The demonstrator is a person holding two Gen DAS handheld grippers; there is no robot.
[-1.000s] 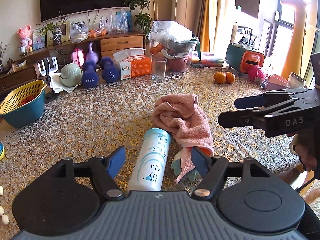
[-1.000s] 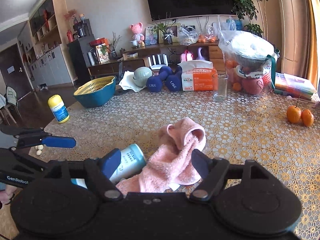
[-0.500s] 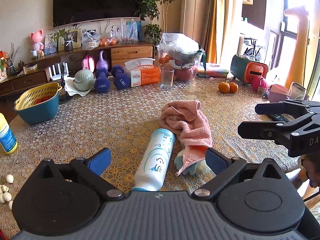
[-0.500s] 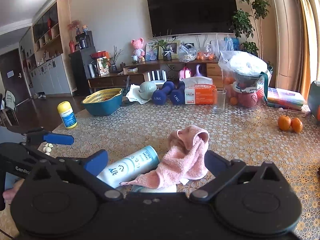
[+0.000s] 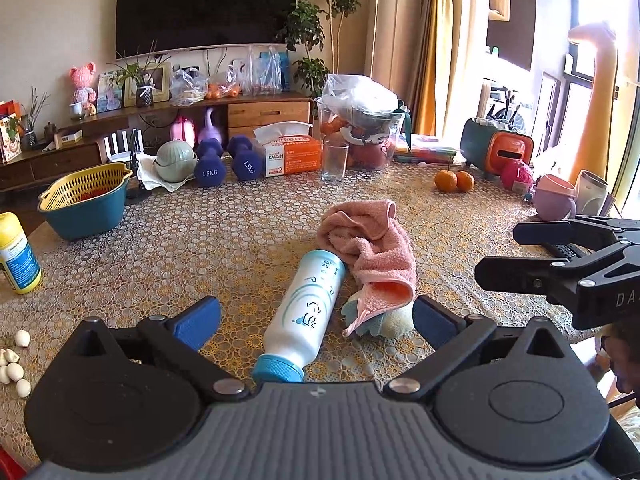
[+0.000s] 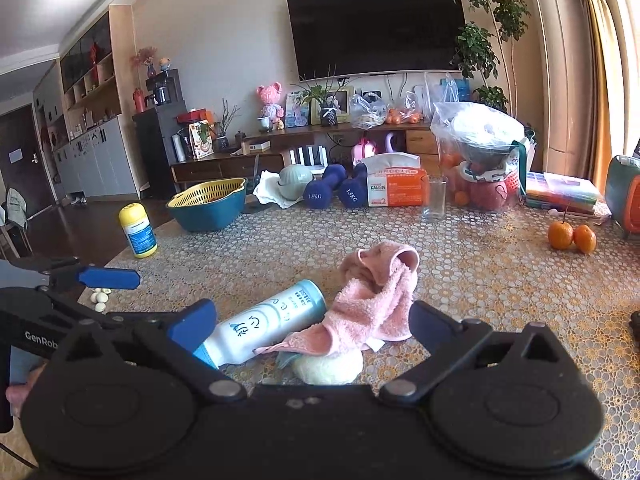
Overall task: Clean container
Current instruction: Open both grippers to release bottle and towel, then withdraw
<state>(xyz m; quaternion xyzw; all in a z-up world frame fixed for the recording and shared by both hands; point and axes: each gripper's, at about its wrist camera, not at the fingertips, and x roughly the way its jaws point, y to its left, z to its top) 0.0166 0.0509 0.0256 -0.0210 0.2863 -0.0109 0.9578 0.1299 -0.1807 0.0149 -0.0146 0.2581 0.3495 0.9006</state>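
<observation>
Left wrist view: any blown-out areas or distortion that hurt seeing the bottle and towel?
Left wrist view: the window at far right is blown out, with glare spilling over the curtain; the white bottle and pink towel are evenly lit and sharp. Right wrist view: fisheye bends the ceiling line and the TV edges; the same bottle stays readable, partly behind the right tongs.

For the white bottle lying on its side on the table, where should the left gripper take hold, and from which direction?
Grip the white bottle across its mid-body, coming from the blue cap end with the left gripper open. It lies lengthwise between the fingers, and the pink towel crowds only its far end.
</observation>
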